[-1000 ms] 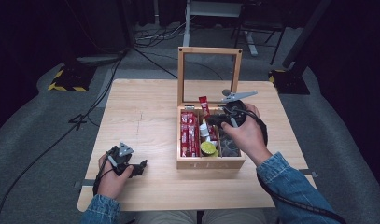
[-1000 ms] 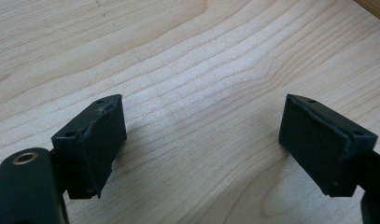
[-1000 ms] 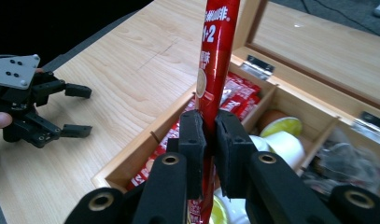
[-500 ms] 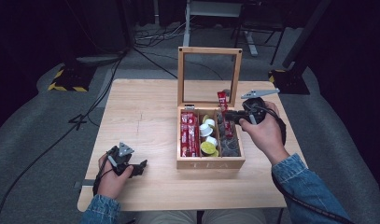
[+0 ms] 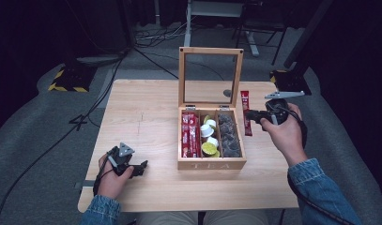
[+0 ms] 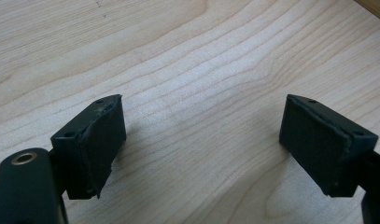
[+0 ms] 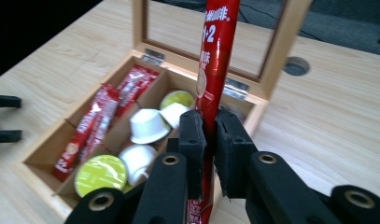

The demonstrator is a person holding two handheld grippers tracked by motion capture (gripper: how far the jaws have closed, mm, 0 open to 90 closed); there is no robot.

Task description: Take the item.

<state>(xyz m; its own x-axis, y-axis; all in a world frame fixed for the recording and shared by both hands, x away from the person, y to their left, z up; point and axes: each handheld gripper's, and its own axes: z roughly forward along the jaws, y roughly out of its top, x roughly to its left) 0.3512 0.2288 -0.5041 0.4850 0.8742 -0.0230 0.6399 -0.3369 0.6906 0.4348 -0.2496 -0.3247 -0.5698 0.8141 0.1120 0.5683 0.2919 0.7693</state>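
Note:
A wooden tea box (image 5: 212, 164) (image 7: 38, 158) stands open in the middle of the table, its glass lid upright. Red stick sachets (image 5: 189, 135) (image 7: 92, 123) fill its left compartment, white and green capsules (image 5: 209, 138) (image 7: 143, 125) the middle one, dark pouches (image 5: 229, 136) the right one. My right gripper (image 5: 251, 115) (image 7: 210, 140) is shut on one red stick sachet (image 5: 245, 112) (image 7: 214, 65), held just right of the box above the table. My left gripper (image 5: 141, 168) (image 6: 201, 140) rests open on the table (image 6: 187, 60) near its front left, nothing between its jaws.
A round cable hole (image 5: 227, 93) (image 7: 296, 66) sits in the table (image 5: 141, 112) behind the box. Cables and stand legs lie on the dark floor beyond the table. Bare wood stretches left of the box.
My right gripper lifted a red sachet out of the box and carried it rightward, past the box's right wall. The left gripper stayed where it was.

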